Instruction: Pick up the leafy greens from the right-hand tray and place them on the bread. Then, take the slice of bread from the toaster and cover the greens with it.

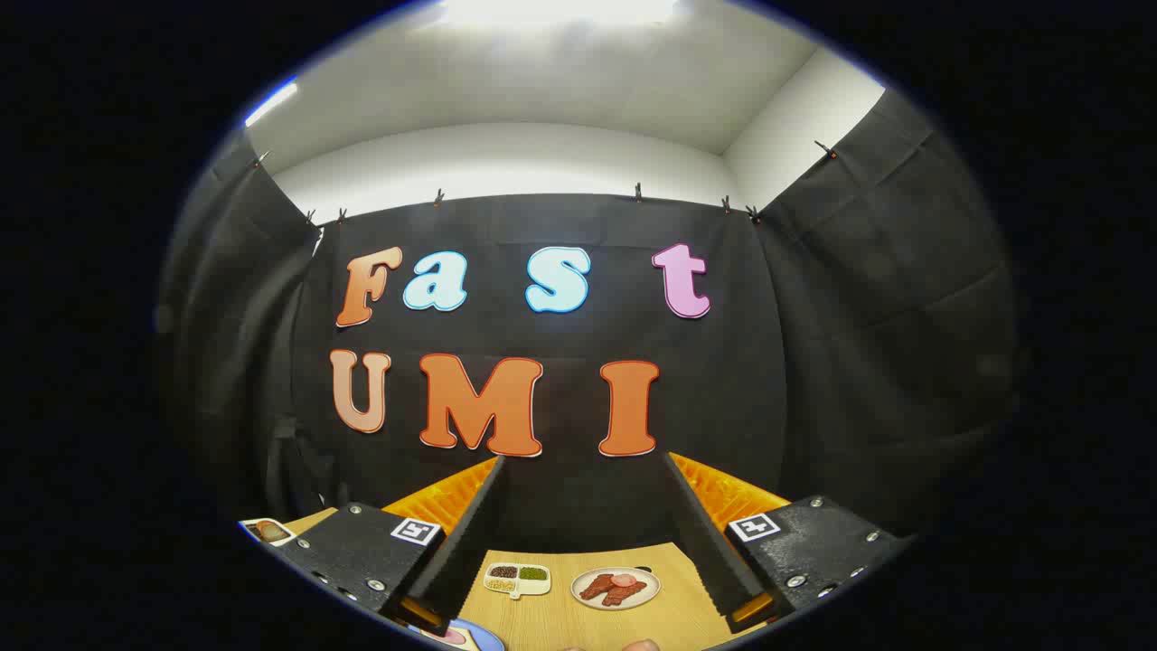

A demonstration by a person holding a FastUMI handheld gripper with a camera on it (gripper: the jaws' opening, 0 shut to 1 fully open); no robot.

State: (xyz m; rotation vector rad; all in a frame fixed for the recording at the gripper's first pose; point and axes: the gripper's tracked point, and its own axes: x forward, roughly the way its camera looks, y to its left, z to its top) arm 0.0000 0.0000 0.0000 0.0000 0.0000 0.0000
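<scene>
At the far left, past the gripper's left side, a small card or dish [268, 531] with something dark on it lies on the wooden counter [560, 624]. Next, close to the left finger, the rim of a blue plate [477, 637] peeks in, and what is on it is too hidden to tell. The gripper [583, 542] is held up high and its two fingers are spread wide apart with nothing between them. Looking between the fingers, a little white tray [517, 579] with small boxes sits on the counter, holding dark bits, green bits and pale bits. Just to its right is a round white plate [616, 588] with reddish-brown meat slices on it. The leafy greens may be the green bits in the small tray, but they are too tiny to be sure.
</scene>
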